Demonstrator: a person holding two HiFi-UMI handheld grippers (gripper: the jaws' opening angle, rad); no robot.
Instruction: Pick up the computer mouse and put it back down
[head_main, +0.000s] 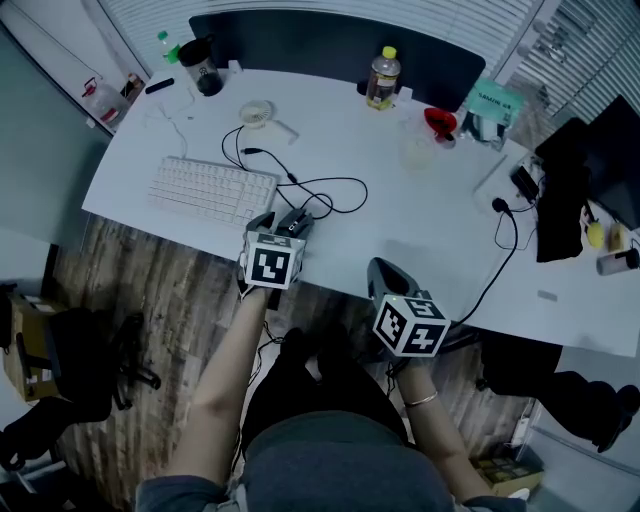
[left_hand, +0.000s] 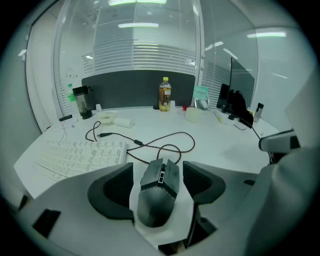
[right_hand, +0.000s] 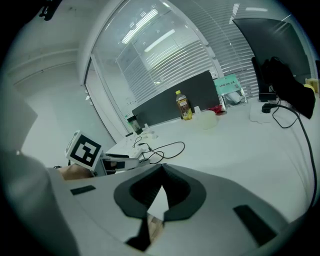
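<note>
A dark computer mouse (left_hand: 159, 192) lies on the white desk (head_main: 400, 210) near its front edge, and its black cable (left_hand: 170, 142) loops away behind it. My left gripper (left_hand: 157, 171) is open and straddles the mouse, with a strip of desk showing on each side between pad and mouse. From the head view the mouse (head_main: 296, 219) peeks out ahead of the left gripper (head_main: 285, 226). My right gripper (head_main: 384, 272) hangs at the desk's front edge to the right, holding nothing. In its own view the right gripper (right_hand: 162, 171) is shut, tips touching.
A white keyboard (head_main: 210, 188) lies left of the mouse. At the back stand a bottle (head_main: 383, 78), a black cup (head_main: 203, 66) and a red object (head_main: 440, 122). Dark gear and another cable (head_main: 508, 245) sit at the right. An office chair (head_main: 70, 370) stands on the floor.
</note>
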